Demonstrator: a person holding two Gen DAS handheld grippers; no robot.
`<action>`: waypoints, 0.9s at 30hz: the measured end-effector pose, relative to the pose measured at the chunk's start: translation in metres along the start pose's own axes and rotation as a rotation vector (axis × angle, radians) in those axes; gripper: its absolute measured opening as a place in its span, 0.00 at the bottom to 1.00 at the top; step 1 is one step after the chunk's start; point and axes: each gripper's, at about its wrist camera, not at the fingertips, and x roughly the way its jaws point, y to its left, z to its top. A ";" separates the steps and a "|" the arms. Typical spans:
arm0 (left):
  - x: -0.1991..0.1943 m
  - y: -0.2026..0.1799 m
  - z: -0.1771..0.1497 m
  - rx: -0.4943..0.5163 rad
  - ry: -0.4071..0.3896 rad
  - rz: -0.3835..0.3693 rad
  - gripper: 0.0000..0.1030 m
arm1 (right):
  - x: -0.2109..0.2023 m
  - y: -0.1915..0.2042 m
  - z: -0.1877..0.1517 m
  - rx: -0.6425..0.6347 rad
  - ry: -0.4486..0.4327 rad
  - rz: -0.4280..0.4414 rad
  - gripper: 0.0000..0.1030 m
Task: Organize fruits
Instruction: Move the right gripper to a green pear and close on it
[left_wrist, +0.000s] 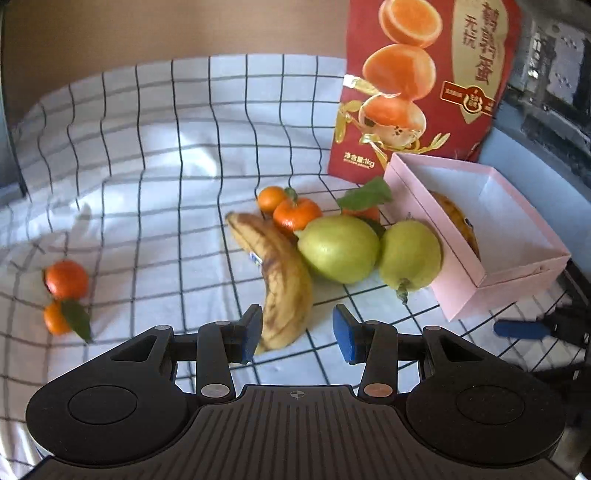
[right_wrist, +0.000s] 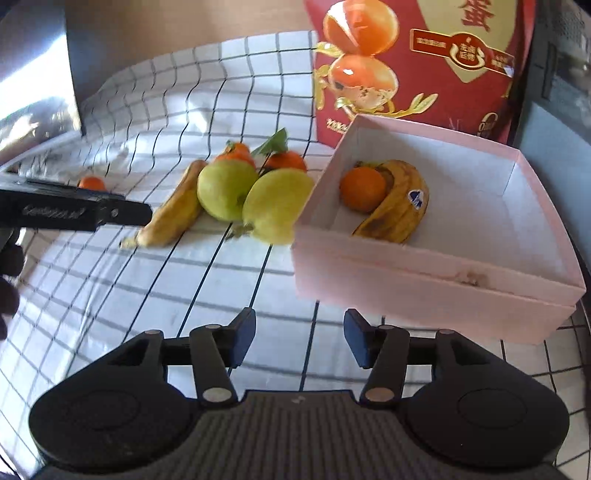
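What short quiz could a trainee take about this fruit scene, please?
1. True or false: the pink box is empty.
2. Which fruit lies closest to the left gripper? A) pear B) banana C) mandarin
3. How many pears lie on the checked cloth?

Key:
1. False: a banana and a mandarin lie inside.
2. B, the banana on the cloth.
3. Two.
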 end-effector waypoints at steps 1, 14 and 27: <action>0.002 0.000 0.000 -0.011 0.001 -0.006 0.45 | 0.000 0.003 -0.002 -0.014 0.001 -0.010 0.54; 0.015 -0.024 0.015 -0.004 0.019 -0.179 0.45 | -0.019 0.023 -0.028 -0.044 -0.005 -0.063 0.59; -0.020 -0.004 -0.031 -0.079 0.012 -0.134 0.45 | -0.022 0.043 0.069 -0.398 -0.148 -0.050 0.68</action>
